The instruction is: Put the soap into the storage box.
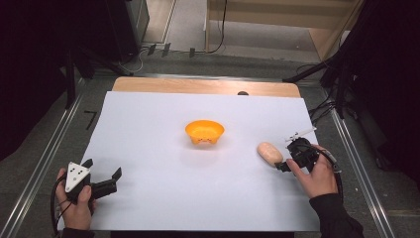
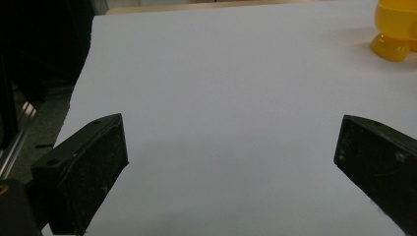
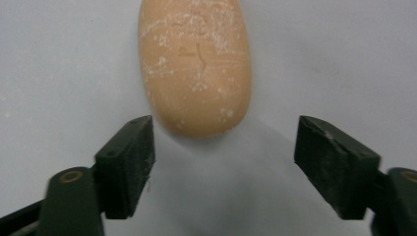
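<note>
A tan, oval, potato-like object (image 1: 270, 152) lies on the white sheet (image 1: 163, 188) at the right. In the right gripper view the object (image 3: 196, 64) lies just beyond my right gripper (image 3: 223, 147), whose jaws stand apart and touch nothing. From the high view, the right gripper (image 1: 285, 159) sits right beside the object's near right end. An orange bowl (image 1: 204, 131) on small feet stands at the sheet's middle. My left gripper (image 1: 103, 167) rests open at the near left, with bare sheet between the jaws of the left gripper (image 2: 231, 147).
The sheet covers a wooden table whose far edge (image 1: 205, 86) shows at the back. Metal rails (image 1: 47, 158) run along both sides. In the left gripper view the orange bowl (image 2: 396, 29) stands at the top right corner.
</note>
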The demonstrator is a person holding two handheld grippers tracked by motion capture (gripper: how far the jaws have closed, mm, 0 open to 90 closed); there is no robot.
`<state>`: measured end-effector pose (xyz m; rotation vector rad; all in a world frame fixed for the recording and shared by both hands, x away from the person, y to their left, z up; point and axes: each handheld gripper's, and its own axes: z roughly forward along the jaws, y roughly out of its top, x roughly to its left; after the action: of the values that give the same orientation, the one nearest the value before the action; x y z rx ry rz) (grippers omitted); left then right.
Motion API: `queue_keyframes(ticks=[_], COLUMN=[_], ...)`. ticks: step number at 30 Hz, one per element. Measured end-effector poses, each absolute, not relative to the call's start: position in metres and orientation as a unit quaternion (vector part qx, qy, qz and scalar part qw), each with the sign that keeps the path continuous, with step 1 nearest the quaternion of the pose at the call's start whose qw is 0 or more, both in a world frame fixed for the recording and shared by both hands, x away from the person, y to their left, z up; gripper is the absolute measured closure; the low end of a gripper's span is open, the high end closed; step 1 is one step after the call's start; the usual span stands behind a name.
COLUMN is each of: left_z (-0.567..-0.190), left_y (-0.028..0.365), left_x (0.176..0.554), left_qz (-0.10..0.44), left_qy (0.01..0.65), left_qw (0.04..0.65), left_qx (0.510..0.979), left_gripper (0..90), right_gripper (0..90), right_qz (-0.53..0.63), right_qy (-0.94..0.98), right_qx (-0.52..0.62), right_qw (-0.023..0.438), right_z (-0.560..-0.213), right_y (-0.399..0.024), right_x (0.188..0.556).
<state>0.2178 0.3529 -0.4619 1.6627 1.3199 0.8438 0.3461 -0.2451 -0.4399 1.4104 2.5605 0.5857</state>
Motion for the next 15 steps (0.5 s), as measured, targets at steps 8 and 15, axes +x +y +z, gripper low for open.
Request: queue_keyframes(ticks=[8, 15], left_z=[-0.462, -0.462], left_y=[0.353, 0.353], left_x=[0.218, 0.218], left_qz=[0.334, 0.333], left_qy=[0.525, 0.525], left_qw=[0.415, 0.419], left_qx=[0.663, 0.662], left_gripper=[0.0, 0.0], right_gripper=[22.6, 28.9], right_qz=[0.172, 0.152], right_qy=[0.866, 0.874], right_qx=[0.463, 0.457], right_qw=[0.075, 0.061], right_z=[-0.434, -0.432], right_y=[-0.229, -0.215], right_x=[0.36, 0.373])
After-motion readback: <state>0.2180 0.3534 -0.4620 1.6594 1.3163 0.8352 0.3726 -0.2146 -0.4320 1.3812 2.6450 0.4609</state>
